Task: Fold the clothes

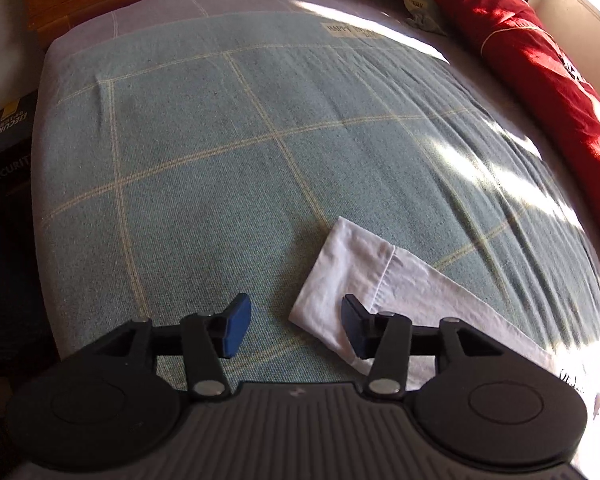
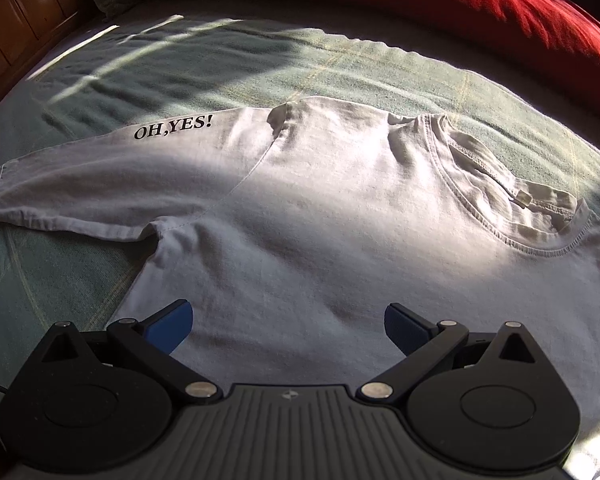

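Right wrist view: white T-shirt (image 2: 320,216) spread flat on green blanket (image 2: 180,64), sleeve (image 2: 100,172) out, no fold made yet. Above shirt, right hand-held gripper (image 2: 288,328) agape, empty; beside sleeve cuff, left hand-held gripper (image 1: 296,328) parted, empty.

Both units same build. Left hand-held gripper (image 1: 296,326): matte black linkage arms, silver pivot screws at each joint, blue pads on the fingertips (image 1: 238,326). Two round black discs flank a grey ribbed centre housing with a small mark at its top edge. Right hand-held gripper (image 2: 288,330): identical black arms, silver pivots, blue pads, ribbed grey body, round emblem at centre. Thin dark cable at its lower left.
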{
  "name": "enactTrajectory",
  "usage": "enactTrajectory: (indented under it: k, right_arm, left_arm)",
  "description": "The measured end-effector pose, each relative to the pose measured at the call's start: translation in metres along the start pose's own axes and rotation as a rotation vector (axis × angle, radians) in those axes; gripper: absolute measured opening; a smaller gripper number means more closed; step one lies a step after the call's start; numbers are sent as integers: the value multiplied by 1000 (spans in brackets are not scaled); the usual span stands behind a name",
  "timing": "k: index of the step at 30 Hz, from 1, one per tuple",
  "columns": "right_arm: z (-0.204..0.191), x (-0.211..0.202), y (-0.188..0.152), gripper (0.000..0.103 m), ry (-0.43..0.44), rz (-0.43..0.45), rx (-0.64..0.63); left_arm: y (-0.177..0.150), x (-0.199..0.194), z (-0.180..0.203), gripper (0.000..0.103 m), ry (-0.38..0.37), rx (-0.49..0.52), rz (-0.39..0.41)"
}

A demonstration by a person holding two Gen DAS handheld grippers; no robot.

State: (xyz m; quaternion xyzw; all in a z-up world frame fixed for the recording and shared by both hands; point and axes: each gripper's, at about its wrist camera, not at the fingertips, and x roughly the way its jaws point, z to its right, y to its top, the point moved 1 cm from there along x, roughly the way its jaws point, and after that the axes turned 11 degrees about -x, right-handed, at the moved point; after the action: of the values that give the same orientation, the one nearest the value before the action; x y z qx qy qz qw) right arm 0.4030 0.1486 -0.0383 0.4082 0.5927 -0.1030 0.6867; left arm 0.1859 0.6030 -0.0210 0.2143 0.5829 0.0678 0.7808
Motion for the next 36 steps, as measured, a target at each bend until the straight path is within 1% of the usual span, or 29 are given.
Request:
enactTrajectory:
  k: [1,3,5,6,8,9,11,14,16,19,21,23,25,28,30,31,33,34,36]
  right_arm:
    - [0,0,0,103,2,4,2]
    - [-1,1,-2,103,3,7,6]
    - [-3,3,-4,103,4,2,12]
    - [-4,4,-5,103,5,0,15]
    - [-7,5,-6,103,13,-3,20]
    - [-9,6,-6,103,15,-4,20]
    - [-13,5,-5,103,15,-1,12]
    - [-18,4,-5,103,14,2,-1]
    - [-18,5,-6,103,13,-1,9]
    - [-18,6,-9,103,12,-5,24]
    - [-17,7,-10,103,11,-9,32]
    - [-17,8,-11,103,13,-10,38]
    - [-15,10,-11,103,13,-11,44]
    - [-13,11,-9,103,19,-9,52]
    - [-12,12,-7,103,21,-6,48]
    - [-12,12,-6,103,21,-4,44]
    - [-13,13,-3,103,22,0,37]
    - [-13,13,-2,103,24,3,33]
    - [-14,13,-1,103,23,5,30]
  left_arm:
    - [-4,-3,11,50,-34,65,-2]
    - [-15,-6,41,51,-153,184,-53]
    - [-30,-7,75,55,-315,273,-127]
    - [-39,-5,93,59,-409,292,-171]
    - [-57,6,123,64,-554,303,-275]
    - [-68,13,139,65,-613,307,-335]
    - [-88,27,165,65,-666,353,-429]
    - [-110,43,185,66,-676,396,-453]
    - [-118,51,187,66,-664,403,-482]
    - [-110,55,173,67,-657,387,-476]
    - [-94,56,153,69,-634,343,-480]
    - [-75,55,130,69,-594,293,-465]
    - [-54,56,102,69,-524,244,-428]
    - [-33,56,66,69,-428,173,-364]
    - [-23,54,51,69,-375,118,-338]
    - [-20,50,51,68,-355,115,-326]
    - [-20,43,65,67,-366,146,-304]
    - [-21,40,74,68,-410,162,-313]
    - [-28,39,98,70,-509,184,-356]
